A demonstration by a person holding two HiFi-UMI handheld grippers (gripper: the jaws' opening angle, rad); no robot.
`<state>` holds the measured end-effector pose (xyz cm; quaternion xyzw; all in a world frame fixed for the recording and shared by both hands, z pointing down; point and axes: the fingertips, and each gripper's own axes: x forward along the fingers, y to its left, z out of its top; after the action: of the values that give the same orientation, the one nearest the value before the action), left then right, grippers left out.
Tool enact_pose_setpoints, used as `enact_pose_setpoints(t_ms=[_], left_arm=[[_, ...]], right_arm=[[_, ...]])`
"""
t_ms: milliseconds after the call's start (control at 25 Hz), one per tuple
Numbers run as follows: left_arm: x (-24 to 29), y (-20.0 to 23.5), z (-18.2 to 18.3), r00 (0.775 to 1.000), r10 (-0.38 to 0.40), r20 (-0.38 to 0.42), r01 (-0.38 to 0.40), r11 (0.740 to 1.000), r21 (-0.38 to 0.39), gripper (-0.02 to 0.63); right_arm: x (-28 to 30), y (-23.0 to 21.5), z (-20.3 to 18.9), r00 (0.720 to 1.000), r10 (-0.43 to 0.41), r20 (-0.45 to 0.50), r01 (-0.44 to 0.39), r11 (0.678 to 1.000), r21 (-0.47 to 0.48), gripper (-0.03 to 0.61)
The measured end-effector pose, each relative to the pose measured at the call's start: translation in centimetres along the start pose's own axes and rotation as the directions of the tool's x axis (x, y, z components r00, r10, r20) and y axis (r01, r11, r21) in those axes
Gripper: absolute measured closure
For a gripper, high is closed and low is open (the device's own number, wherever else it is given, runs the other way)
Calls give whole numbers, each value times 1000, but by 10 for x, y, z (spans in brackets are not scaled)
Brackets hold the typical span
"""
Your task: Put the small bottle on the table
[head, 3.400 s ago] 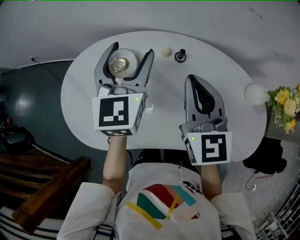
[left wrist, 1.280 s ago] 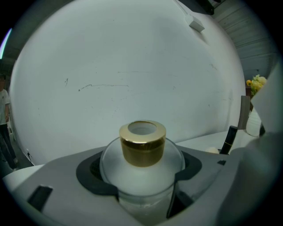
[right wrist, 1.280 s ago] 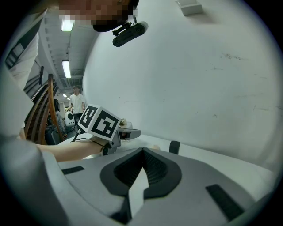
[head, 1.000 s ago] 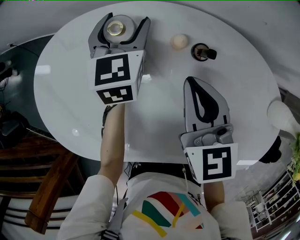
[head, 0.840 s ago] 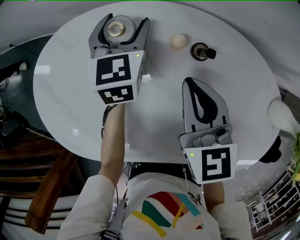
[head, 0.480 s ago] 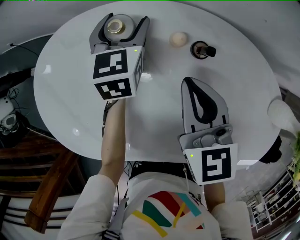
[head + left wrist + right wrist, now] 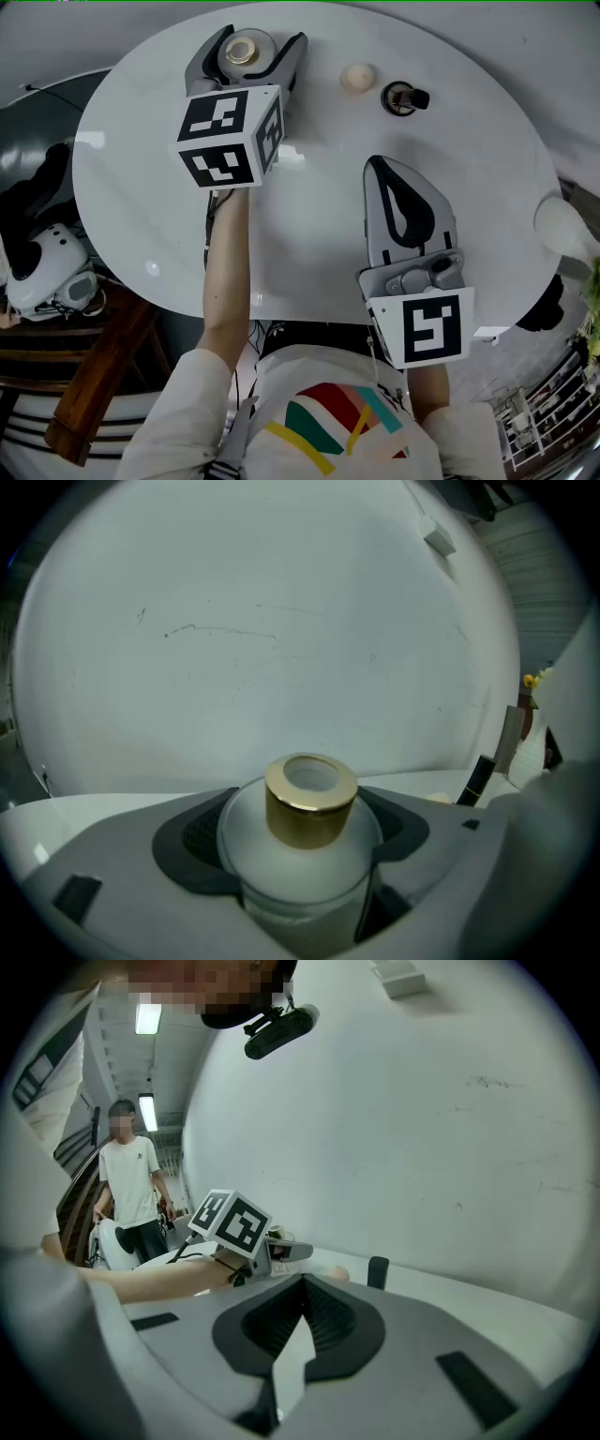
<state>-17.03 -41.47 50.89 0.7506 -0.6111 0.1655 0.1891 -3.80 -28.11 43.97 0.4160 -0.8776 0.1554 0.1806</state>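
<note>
Standing upright near the far edge of the counter (image 7: 469, 169), the frosted, gold-capped small bottle (image 7: 242, 52) is clamped on both sides by the left gripper (image 7: 261, 39); a cream ball (image 7: 357, 78) and a small dark object (image 7: 403, 97) lie to its right; the right gripper (image 7: 379, 169), nearer the person, has its jaws pressed together, empty.

Counted on my table (image 7: 309, 216): one small bottle (image 7: 242, 50), one cream round object (image 7: 357, 78), one dark small container (image 7: 403, 97). Grippers, two: left gripper (image 7: 262, 38), right gripper (image 7: 378, 165). Bystander (image 7: 131, 1185): one.
</note>
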Motion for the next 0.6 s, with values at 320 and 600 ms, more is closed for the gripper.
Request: enact_pose_setpoints(t_ms=[320, 600], left_arm=[[-32, -2, 27, 997, 55, 53, -58, 997, 60, 258], [-92, -12, 88, 985, 38, 170, -55, 993, 100, 259]], right_arm=[[-17, 9, 19, 999, 4, 38, -3, 1000, -19, 568], [-47, 6, 62, 992, -36, 119, 45, 996, -80, 568]])
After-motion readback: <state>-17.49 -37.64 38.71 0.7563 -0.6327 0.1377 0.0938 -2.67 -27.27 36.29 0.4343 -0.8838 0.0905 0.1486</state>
